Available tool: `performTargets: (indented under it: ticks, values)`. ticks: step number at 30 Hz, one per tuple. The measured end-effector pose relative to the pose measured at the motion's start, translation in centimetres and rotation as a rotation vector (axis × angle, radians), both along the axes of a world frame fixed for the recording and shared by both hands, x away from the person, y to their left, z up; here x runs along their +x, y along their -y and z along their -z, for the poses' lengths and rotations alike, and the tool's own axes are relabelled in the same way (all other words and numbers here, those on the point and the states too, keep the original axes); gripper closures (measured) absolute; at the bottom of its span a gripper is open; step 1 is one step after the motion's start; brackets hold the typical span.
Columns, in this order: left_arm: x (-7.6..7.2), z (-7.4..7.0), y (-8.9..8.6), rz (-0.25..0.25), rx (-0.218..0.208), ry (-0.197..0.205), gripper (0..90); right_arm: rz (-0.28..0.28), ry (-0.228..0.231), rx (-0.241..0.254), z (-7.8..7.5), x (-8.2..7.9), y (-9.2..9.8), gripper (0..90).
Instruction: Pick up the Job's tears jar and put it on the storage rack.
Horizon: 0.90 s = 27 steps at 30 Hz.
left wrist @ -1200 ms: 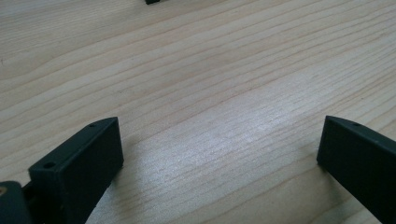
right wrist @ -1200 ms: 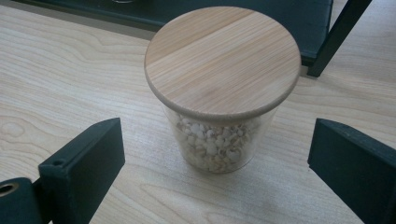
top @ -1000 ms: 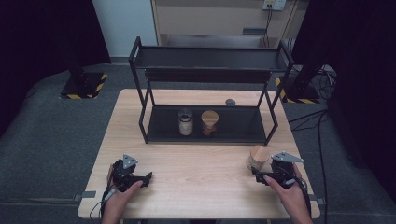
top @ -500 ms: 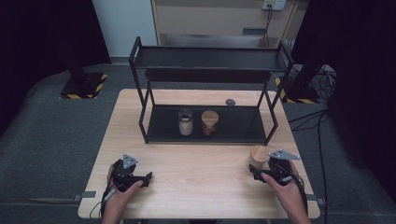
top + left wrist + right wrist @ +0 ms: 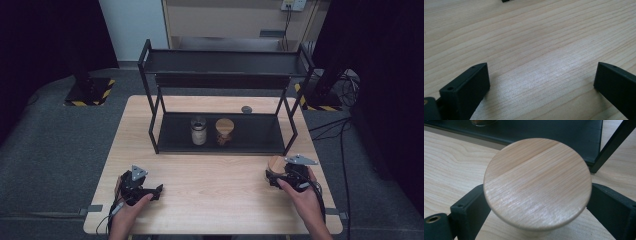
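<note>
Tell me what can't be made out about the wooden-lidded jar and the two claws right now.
- Jar body under the wooden lid: hidden by the lid, right gripper view.
- Whether the right claw presses the jar: contact covered by the lid, though its jaws have just been closing.
- Left claw jaw: cut off by the right edge.
- Same jar: too small, high view.

Table [image 5: 220,200]: pale wood, visible grain, slight sheen. Round lid [image 5: 537,182]: smooth light wood, satin gloss. Shelf rack [image 5: 225,62]: matt black metal. Gripper jaws: matt black plastic. Floor [image 5: 55,145]: dark grey carpet, rough.
</note>
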<state>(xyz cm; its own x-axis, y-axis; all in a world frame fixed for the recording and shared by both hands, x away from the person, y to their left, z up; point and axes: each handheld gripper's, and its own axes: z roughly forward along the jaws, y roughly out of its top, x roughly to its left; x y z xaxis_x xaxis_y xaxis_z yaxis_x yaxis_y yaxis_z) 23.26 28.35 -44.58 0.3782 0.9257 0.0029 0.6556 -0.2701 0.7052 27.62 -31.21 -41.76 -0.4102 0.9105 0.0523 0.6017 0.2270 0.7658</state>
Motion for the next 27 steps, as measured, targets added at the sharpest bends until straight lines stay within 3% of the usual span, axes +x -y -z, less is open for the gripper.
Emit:
performTargets:
  ticks: [19, 27]
  values:
    - [0.0, 0.0, 0.0, 0.000, 0.000, 0.000, 0.0, -0.002, 0.035, -0.011, 0.6, -0.1, -0.8, 24.8]
    - [0.0, 0.0, 0.0, 0.000, 0.000, 0.000, 0.0, 0.004, 0.057, -0.038, 0.6, -0.5, -1.3, 25.7]
